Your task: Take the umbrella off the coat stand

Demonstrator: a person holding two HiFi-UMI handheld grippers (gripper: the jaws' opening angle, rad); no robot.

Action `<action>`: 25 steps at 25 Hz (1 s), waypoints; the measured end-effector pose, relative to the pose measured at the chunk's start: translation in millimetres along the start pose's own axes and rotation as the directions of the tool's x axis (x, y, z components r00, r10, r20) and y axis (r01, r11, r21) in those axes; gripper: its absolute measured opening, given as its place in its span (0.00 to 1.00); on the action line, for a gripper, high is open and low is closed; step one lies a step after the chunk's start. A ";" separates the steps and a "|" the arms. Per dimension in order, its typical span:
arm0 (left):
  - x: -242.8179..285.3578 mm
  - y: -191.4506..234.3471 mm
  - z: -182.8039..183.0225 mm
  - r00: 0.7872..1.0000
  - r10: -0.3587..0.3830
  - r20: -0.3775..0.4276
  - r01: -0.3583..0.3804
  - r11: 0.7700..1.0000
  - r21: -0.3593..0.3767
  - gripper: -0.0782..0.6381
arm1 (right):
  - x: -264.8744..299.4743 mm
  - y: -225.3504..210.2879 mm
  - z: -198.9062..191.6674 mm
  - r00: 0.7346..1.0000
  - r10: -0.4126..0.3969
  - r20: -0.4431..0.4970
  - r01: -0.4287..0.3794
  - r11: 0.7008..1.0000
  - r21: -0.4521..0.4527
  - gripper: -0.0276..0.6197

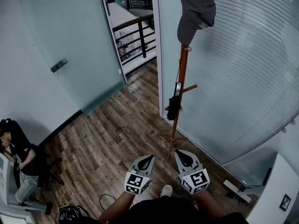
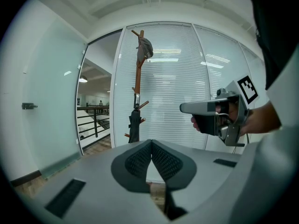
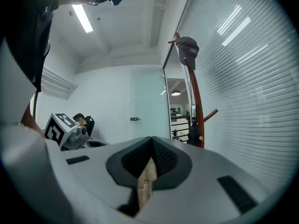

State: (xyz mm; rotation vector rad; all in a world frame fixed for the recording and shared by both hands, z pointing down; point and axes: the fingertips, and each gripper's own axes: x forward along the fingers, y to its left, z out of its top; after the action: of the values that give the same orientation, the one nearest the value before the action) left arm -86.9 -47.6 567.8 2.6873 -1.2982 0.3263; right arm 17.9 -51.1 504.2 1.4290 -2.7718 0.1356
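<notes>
Ahead, coat stand (image 1: 183,69), folded black umbrella (image 1: 174,107) hanging on it, cap (image 1: 196,10) on top. Short of it, left gripper (image 1: 148,157) jaws pressed together, empty; right gripper (image 1: 180,152) likewise.

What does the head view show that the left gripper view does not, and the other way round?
Only the head view: a seated person at the lower left, and the feet of the coat stand. Only the left gripper view: the ceiling, and a close look at the left gripper, its jaws shut and empty. Both: the stand's pole, the black umbrella hanging on it, the grey cap on top, and the right gripper.
</notes>
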 end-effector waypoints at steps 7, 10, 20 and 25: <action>24.0 4.9 9.6 0.999 0.034 -0.003 -0.034 0.999 0.022 0.13 | 8.6 -25.5 -13.1 1.000 -0.001 -0.030 0.002 1.000 0.029 0.05; 35.1 9.8 8.8 0.999 0.036 -0.015 -0.036 0.999 0.027 0.13 | 16.6 -32.1 -11.9 1.000 0.001 -0.023 0.000 0.999 0.043 0.05; 92.3 35.3 23.3 1.000 0.011 -0.001 -0.011 0.997 0.076 0.13 | 51.5 -68.5 -22.2 0.998 -0.049 -0.039 0.051 0.998 0.044 0.05; 128.0 51.9 23.8 0.998 -0.054 -0.022 0.056 0.994 0.093 0.13 | 65.9 -100.0 -27.7 0.989 -0.139 -0.047 0.142 0.988 0.067 0.05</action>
State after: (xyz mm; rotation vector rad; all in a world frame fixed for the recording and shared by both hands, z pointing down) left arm -47.1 -181.5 578.9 2.7840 -1.2303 0.4166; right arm 60.5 -159.9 542.4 1.6127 -2.6471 0.2598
